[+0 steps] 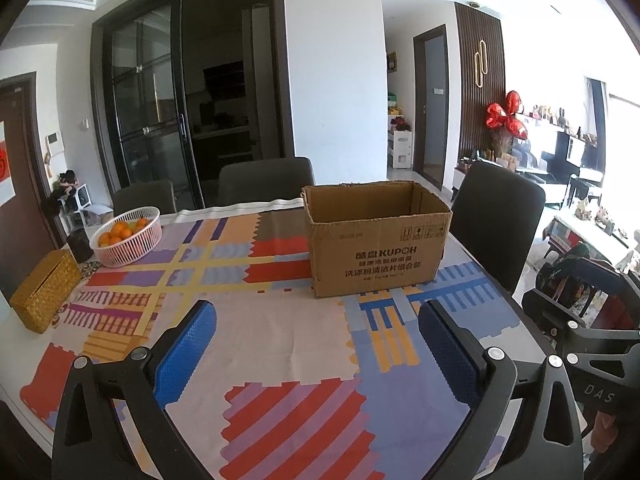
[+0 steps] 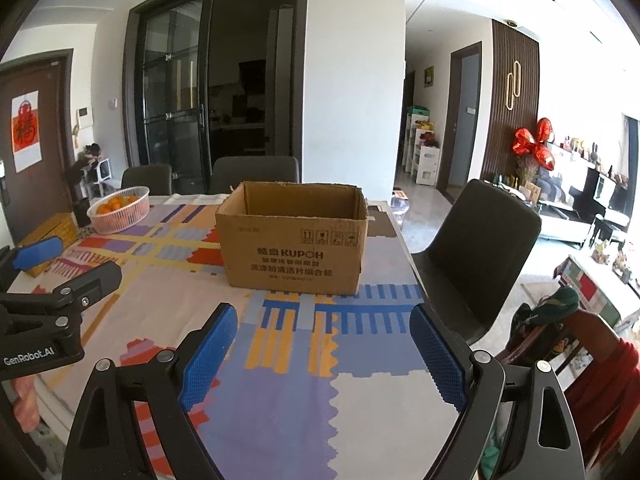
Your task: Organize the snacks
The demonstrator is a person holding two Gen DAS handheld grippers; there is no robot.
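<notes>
Closest in, the left gripper (image 1: 318, 326) and the right gripper (image 2: 323, 330) both hover over the patterned tablecloth (image 1: 260, 340), jaws spread wide with nothing in them. Past them the open cardboard box (image 2: 294, 240) sits upright on the table. Further back-left there's a pink basket of oranges (image 1: 127, 235), then dark chairs (image 1: 266, 180).

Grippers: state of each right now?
Left gripper: open, nothing between its pads.
Right gripper: open, holding nothing.
</notes>
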